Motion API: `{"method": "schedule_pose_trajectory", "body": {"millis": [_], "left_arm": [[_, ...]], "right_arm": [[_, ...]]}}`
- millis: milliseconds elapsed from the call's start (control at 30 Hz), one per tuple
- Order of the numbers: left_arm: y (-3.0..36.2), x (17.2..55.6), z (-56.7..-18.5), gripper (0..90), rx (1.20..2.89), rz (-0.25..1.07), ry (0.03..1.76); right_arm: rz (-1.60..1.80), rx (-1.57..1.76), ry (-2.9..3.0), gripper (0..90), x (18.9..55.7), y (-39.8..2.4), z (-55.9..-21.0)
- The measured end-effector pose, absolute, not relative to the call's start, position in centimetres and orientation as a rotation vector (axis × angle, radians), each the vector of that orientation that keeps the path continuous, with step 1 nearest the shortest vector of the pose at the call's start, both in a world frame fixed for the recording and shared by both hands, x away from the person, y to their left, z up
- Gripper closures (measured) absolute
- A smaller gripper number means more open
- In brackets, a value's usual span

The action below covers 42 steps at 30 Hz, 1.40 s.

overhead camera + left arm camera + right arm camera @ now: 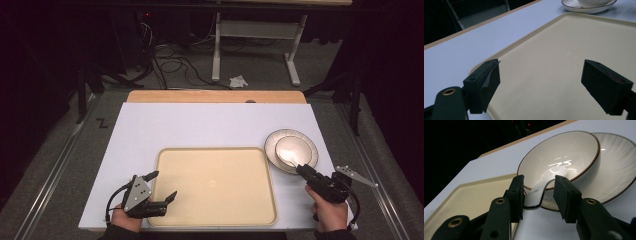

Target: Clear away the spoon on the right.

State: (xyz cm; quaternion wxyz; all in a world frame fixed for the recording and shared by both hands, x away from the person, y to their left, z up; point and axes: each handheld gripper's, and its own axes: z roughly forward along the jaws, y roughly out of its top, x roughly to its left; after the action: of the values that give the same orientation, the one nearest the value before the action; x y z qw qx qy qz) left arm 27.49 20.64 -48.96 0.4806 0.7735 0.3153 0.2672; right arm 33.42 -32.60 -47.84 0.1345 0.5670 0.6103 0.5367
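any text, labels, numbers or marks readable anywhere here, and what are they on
"Z": a black mark on the grey floor left of the table; it reads like that letter, though it may be just tape.
Nothing printed shows on the tray, the bowl, the plate, the spoon or the white tabletop.
The squiggles inside the bowl in the right gripper view are light reflections, not writing.

A white table point(200, 125) holds a cream tray point(215, 187) and, just beside it, a ribbed plate point(310, 145).
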Motion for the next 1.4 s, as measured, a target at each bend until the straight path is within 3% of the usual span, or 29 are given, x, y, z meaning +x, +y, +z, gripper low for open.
{"method": "schedule_pose_trajectory", "body": {"millis": [467,667,1400], "left_arm": [[20.68,27.47,-48.93,15.9,1.885,0.652,0.771],[20.68,27.48,-48.94,15.9,1.883,0.652,0.771],[20.75,27.42,-48.88,15.9,1.879,0.659,0.772]], "right_arm": [[1.507,1.641,1.798,81.1,33.45,-32.43,-47.85],[1.491,1.625,1.804,85.2,33.45,-32.54,-47.85],[1.403,1.492,1.865,87.3,33.42,-32.33,-47.60]]}}
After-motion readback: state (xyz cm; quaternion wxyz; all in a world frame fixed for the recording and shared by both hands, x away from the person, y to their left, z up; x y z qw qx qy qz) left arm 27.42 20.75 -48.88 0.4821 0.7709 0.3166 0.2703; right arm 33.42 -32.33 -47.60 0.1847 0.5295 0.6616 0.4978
